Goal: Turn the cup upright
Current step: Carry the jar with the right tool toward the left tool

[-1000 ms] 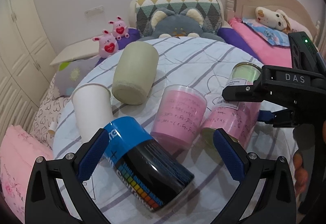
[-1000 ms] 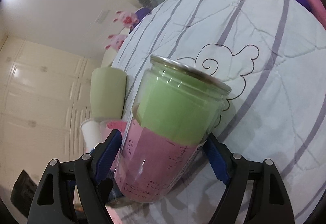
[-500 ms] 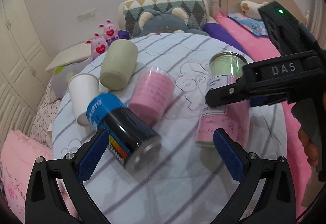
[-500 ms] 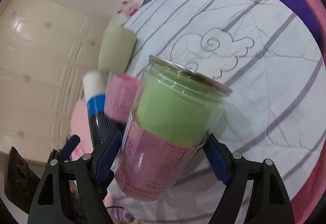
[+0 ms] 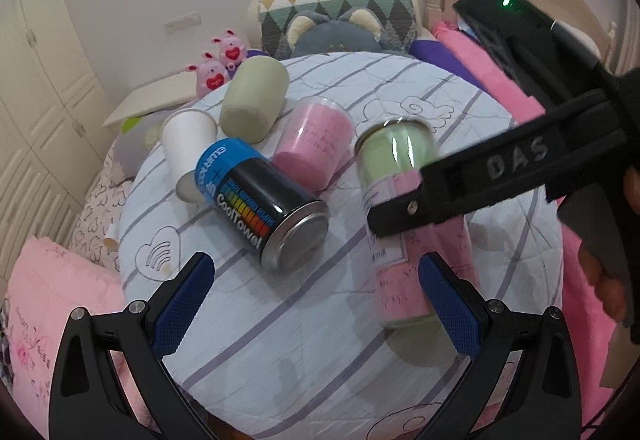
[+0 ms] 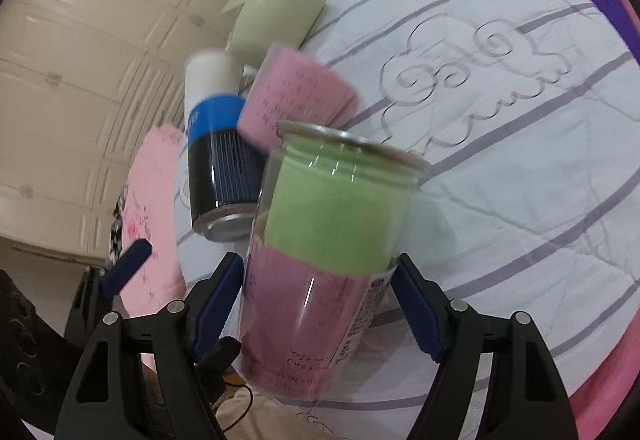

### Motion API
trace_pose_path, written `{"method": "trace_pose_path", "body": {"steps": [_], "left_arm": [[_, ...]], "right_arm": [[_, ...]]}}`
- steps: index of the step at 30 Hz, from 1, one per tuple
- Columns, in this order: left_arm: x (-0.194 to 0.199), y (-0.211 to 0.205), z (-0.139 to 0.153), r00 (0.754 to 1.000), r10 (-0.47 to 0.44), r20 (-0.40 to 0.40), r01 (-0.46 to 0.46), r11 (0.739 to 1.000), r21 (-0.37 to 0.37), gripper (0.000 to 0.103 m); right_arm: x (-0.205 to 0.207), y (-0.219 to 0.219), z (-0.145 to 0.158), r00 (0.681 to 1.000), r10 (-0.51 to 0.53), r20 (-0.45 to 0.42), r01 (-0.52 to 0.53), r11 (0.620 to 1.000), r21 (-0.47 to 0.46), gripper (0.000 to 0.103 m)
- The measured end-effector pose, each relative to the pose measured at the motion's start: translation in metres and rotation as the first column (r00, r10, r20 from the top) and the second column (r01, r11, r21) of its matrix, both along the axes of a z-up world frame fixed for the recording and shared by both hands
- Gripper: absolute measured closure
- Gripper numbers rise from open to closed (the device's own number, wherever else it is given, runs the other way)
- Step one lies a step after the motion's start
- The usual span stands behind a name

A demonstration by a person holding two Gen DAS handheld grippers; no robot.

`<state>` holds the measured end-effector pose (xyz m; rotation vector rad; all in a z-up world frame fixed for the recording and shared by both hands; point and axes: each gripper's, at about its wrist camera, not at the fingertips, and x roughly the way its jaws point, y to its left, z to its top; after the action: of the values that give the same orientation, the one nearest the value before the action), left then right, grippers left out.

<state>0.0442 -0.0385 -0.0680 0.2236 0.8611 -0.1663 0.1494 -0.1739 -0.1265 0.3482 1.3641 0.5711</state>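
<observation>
A clear cup with green and pink filling (image 6: 332, 248) is clamped between the blue pads of my right gripper (image 6: 320, 308). It is lifted above the round table and tilted, metal-rimmed end up. In the left wrist view the same cup (image 5: 400, 175) hangs at the right, held by the black right gripper (image 5: 404, 211). My left gripper (image 5: 316, 308) is open and empty, low over the table's front, apart from everything.
On the round table with a striped white cloth (image 5: 304, 340) lie a blue-black CoolTowel can (image 5: 260, 199), a pink-filled clear cup (image 5: 316, 143), a white paper cup (image 5: 188, 143) and a sage green cup (image 5: 256, 103). Beds and plush toys surround the table.
My right gripper has lifted and turned the green-pink cup from near lying to steeply tilted. The left gripper has pulled back and up, staying open.
</observation>
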Motion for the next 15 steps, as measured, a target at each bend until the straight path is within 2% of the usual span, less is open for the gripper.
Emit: {"method": "trace_pose_path", "body": {"steps": [5,9,11,15], "left_arm": [[-0.002,0.004,-0.002,1.0,0.014,-0.004,-0.014,1.0,-0.009,0.0],[-0.001,0.006,-0.003,1.0,0.019,-0.022,-0.02,0.999,-0.043,0.0],[0.0,0.007,-0.003,0.999,0.019,-0.029,-0.02,0.998,-0.058,0.0],[-0.001,0.005,-0.003,0.999,0.022,-0.028,-0.023,0.998,-0.06,0.0]], "right_arm": [[-0.005,0.011,-0.007,0.999,0.031,-0.015,-0.032,0.999,-0.01,0.027],[-0.006,0.011,-0.007,1.0,0.027,-0.01,-0.027,1.0,-0.013,0.026],[-0.008,0.014,-0.008,0.999,0.025,-0.03,-0.025,1.0,-0.002,0.022],[-0.015,0.011,-0.005,0.999,0.019,-0.026,-0.019,1.0,-0.009,0.022]]}}
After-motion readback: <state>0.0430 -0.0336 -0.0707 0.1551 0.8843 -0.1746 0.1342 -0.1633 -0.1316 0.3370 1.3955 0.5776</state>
